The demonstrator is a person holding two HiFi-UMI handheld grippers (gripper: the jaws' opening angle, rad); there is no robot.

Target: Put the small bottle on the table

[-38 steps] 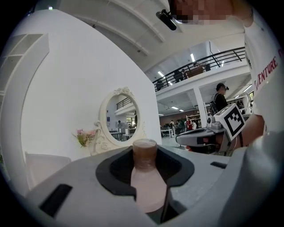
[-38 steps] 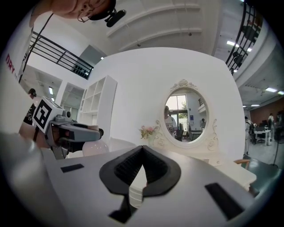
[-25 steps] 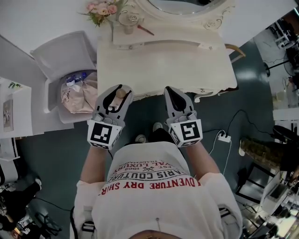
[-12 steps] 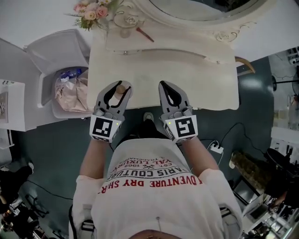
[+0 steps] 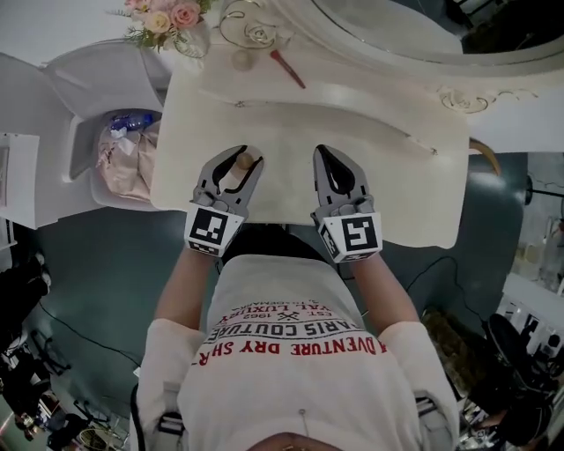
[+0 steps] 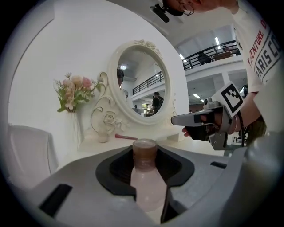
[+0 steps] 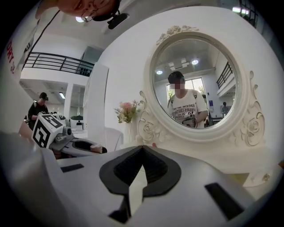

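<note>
The small bottle (image 5: 238,172), pale pink with a brown cap (image 6: 144,153), lies between the jaws of my left gripper (image 5: 241,161), which is shut on its body (image 6: 147,188). That gripper hangs over the near left part of the cream dressing table (image 5: 397,176). My right gripper (image 5: 328,161) hovers beside it over the table's near middle, its jaws together with nothing between them (image 7: 142,148). Each gripper shows in the other's view: the right gripper (image 6: 195,119) and the left gripper (image 7: 82,146).
An oval mirror (image 5: 414,31) stands at the table's back, with a vase of pink flowers (image 5: 163,16), a small cup (image 5: 241,60) and a red-handled brush (image 5: 288,69) on the raised shelf. A white bin (image 5: 84,84) holding a bag stands left of the table.
Both grippers have moved forward from over the floor before the table's front edge to over the tabletop. The bottle stays held in the left gripper.
</note>
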